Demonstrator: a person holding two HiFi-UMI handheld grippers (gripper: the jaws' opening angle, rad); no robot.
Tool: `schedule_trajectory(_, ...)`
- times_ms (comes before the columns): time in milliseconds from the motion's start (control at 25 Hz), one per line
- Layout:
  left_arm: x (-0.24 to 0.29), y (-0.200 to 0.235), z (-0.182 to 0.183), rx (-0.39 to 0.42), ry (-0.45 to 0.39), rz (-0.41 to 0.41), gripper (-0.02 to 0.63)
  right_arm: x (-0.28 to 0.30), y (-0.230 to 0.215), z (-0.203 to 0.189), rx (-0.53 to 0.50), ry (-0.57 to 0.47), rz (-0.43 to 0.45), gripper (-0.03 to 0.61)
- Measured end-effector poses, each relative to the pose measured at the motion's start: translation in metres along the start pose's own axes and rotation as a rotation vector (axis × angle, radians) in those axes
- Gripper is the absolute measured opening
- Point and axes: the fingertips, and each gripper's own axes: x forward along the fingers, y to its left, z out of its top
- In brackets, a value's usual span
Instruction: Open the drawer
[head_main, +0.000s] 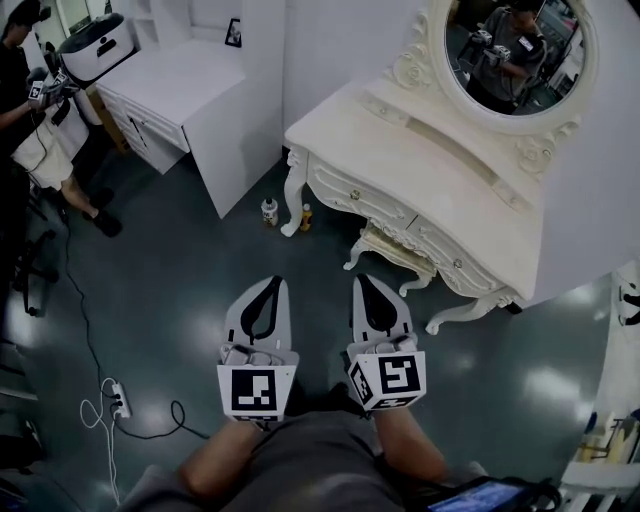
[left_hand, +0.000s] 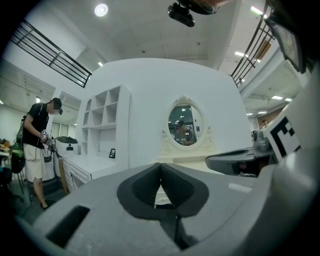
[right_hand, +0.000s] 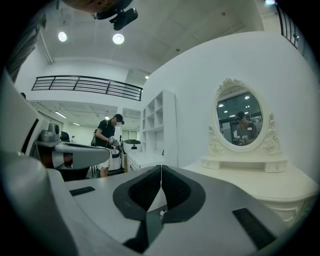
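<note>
Right gripper (head_main: 361, 283) well short of drawer (head_main: 362, 197).

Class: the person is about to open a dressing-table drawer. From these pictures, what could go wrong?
1. The left gripper and right gripper are both shut; the drawer knob is small, so jaws opened late may miss it.
2. Two bottles stand by the table leg and might be kicked.

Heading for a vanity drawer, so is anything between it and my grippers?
Nothing visible: bare floor separates the left gripper and right gripper from the vanity drawers. A stool is tucked below them; a white bottle and yellow bottle stand beside one end leg.
</note>
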Motion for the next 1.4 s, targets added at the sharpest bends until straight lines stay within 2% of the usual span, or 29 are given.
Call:
schedule_trajectory(360,0.037,-0.006,-0.009,0.025,0.014,-0.056,0.015,0.020,-0.022,-0.003,0.004,-0.001,-0.040,0.014)
schedule_trajectory(520,0.065,-0.009,-0.019,0.027,0.064,-0.076,0.015,0.039,-0.045,-0.007,0.021,-0.012,-0.077,0.014)
schedule_trajectory(1040,0.212,-0.011,-0.042,0.068,0.154,-0.136,0.015,0.152,-0.135,-0.041,0.092,0.059,-0.110,0.014)
schedule_trajectory(1240,0.265,-0.014,-0.032,0.074,0.160,-0.131,0.015,0.190,-0.170,-0.037,0.101,0.061,-0.100,0.014)
schedule_trajectory(1400,0.295,-0.011,-0.010,0.091,0.120,-0.120,0.015,0.215,-0.191,-0.017,0.092,0.015,-0.093,0.014)
